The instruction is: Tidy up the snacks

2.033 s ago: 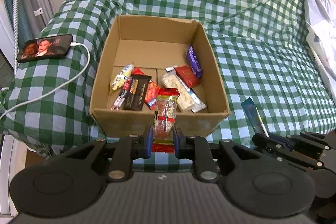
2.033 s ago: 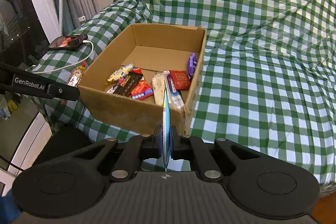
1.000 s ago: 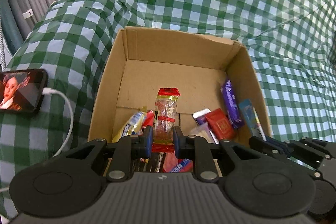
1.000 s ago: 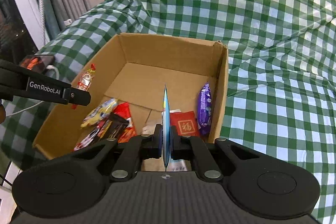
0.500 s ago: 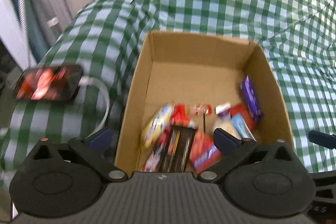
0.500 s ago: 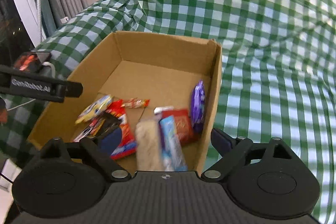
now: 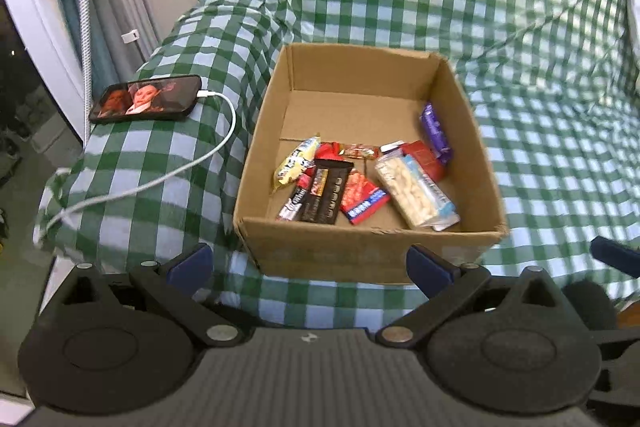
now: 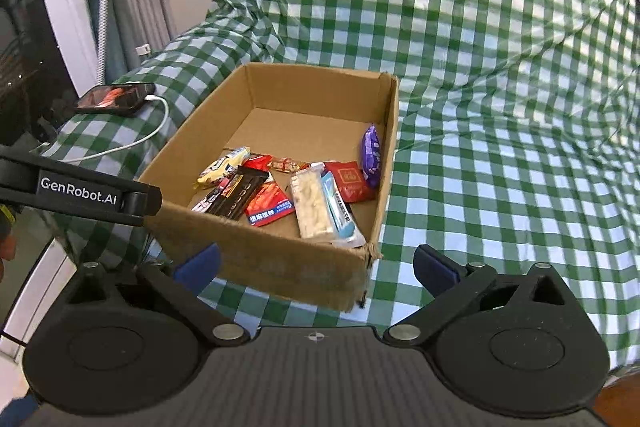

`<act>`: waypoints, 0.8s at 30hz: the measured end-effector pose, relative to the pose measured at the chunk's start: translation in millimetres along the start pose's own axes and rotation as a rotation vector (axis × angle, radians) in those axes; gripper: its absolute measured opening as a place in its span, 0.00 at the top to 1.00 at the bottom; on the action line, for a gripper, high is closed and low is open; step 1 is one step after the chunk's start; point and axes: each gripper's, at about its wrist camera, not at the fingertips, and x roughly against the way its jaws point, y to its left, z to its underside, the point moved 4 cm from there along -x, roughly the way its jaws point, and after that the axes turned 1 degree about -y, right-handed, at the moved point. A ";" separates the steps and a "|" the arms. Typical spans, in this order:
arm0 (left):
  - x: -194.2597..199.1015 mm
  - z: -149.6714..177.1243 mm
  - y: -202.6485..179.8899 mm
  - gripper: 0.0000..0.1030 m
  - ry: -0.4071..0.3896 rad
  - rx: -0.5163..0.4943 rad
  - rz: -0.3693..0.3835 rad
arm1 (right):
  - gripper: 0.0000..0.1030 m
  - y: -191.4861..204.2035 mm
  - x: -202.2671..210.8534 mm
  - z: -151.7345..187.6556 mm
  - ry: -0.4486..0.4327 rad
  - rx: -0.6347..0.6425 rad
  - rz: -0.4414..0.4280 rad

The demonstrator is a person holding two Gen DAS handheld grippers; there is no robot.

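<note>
- Well, from the left wrist view, the left gripper (image 7: 308, 265) hung in front of the cardboard box (image 7: 368, 251), its jaws spread wide apart and holding nothing. The box sat on the green checked cloth (image 7: 540, 99). Inside lay the snacks: a yellow packet (image 7: 294, 163), a black bar (image 7: 326, 197), a clear pack of pale biscuits (image 7: 406, 193) and a purple wrapper (image 7: 436, 135) against the right wall. A phone (image 7: 146, 99) on a white cable (image 7: 192, 163) lay left of the box.
- From the right wrist view, the right gripper (image 8: 316, 267) also stood open and empty, near the box's front corner (image 8: 360, 279). A red packet (image 8: 270, 207) lay among the snacks in the box. The left gripper's black finger showed at the left edge.
</note>
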 end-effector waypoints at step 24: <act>66.6 45.8 6.0 0.00 -0.113 0.043 -0.096 | 0.01 21.1 75.5 25.3 -0.187 0.089 -0.021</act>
